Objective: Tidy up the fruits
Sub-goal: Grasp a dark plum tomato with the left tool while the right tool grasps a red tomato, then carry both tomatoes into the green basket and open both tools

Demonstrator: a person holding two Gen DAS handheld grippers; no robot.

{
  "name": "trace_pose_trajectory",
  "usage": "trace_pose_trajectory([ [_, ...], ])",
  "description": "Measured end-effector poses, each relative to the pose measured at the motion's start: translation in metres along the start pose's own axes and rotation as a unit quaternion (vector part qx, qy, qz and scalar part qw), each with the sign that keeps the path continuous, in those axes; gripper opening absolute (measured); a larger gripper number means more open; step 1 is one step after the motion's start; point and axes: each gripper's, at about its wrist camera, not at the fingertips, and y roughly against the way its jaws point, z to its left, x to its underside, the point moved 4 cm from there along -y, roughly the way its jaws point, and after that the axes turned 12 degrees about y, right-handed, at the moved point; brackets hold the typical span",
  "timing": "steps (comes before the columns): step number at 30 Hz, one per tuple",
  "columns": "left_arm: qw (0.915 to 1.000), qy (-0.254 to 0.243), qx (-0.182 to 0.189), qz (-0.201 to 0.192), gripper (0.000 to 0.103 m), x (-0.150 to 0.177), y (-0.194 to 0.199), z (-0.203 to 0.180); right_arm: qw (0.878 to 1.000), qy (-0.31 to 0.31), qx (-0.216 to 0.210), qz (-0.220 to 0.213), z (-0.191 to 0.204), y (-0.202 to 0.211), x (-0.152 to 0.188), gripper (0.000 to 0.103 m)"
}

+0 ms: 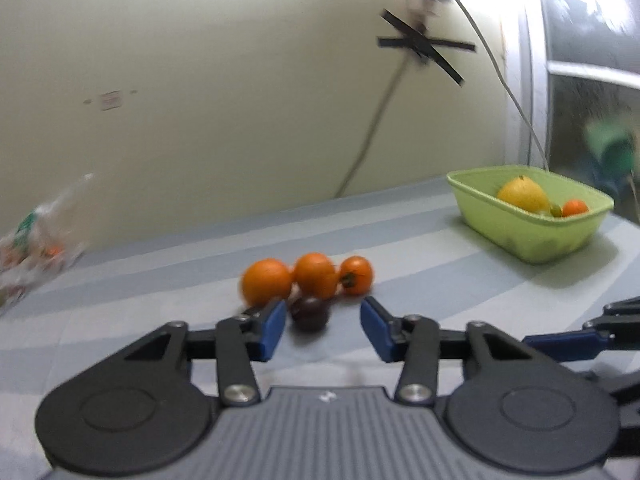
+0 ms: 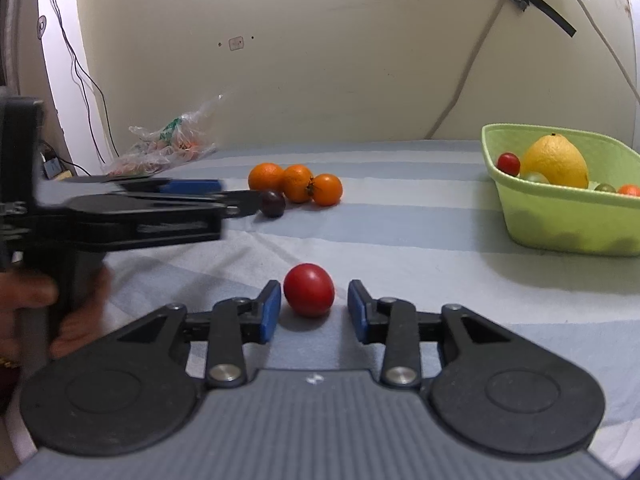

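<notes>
My left gripper [image 1: 323, 322] is open over the striped cloth, a dark purple tomato [image 1: 310, 314] between its blue pads, close to the left pad. Three orange fruits [image 1: 312, 274] sit in a row just behind it. My right gripper [image 2: 313, 310] is open, a red tomato [image 2: 309, 290] on the cloth between its pads with gaps either side. The left gripper [image 2: 240, 196] shows side-on in the right wrist view, next to the purple tomato [image 2: 273, 203] and the orange fruits [image 2: 297, 182]. A green basket [image 2: 560, 216] at the right holds a lemon [image 2: 556, 162] and small tomatoes; it also shows in the left wrist view [image 1: 532, 236].
A crumpled plastic bag [image 2: 160, 148] lies at the back left by the wall; it also shows blurred in the left wrist view [image 1: 36, 236]. A cable [image 2: 460, 92] hangs down the wall to the table. The right gripper's fingers [image 1: 580, 338] reach in at the right edge.
</notes>
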Motion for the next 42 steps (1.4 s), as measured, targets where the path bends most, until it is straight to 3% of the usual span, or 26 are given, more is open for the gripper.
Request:
trace_pose_trajectory([
  [10, 0.9979, 0.019, -0.015, 0.06, 0.039, -0.007, -0.038, 0.008, 1.0, -0.004, -0.015, 0.004, 0.001, -0.002, 0.001, 0.04],
  [12, 0.998, 0.017, -0.029, 0.054, 0.024, -0.005, -0.035, 0.009, 1.0, -0.004, -0.016, 0.005, 0.001, -0.002, 0.001, 0.04],
  [13, 0.9981, 0.014, -0.032, 0.051, 0.024, -0.003, -0.032, 0.009, 1.0, -0.003, -0.015, 0.005, 0.002, -0.002, 0.001, 0.039],
  [15, 0.9983, 0.026, -0.014, 0.049, 0.024, 0.003, -0.02, 0.009, 1.0, 0.0, -0.014, 0.002, 0.0, 0.0, 0.001, 0.03],
  [18, 0.997, 0.046, 0.035, 0.051, 0.024, 0.015, 0.007, 0.004, 1.0, 0.021, -0.001, -0.007, 0.003, 0.013, 0.006, 0.03],
  [22, 0.9932, 0.024, 0.102, 0.05, 0.024, 0.037, 0.049, -0.021, 0.997, 0.061, 0.018, -0.031, 0.007, 0.04, 0.015, 0.03],
  [27, 0.9852, 0.003, 0.161, 0.057, 0.024, 0.038, 0.06, -0.063, 0.996, 0.067, 0.046, -0.045, 0.0, 0.065, 0.029, 0.03],
  [33, 0.9784, -0.015, 0.192, 0.075, 0.024, 0.025, 0.036, -0.106, 0.994, 0.035, 0.091, -0.046, -0.032, 0.079, 0.035, 0.03],
  [37, 0.9771, -0.007, 0.205, 0.055, 0.025, -0.008, 0.016, -0.132, 0.988, 0.008, 0.137, -0.075, -0.072, 0.093, 0.023, 0.03],
  [42, 0.9815, -0.017, 0.188, 0.031, 0.025, -0.039, -0.018, -0.164, 0.978, -0.018, 0.184, -0.1, -0.125, 0.088, 0.005, 0.03],
])
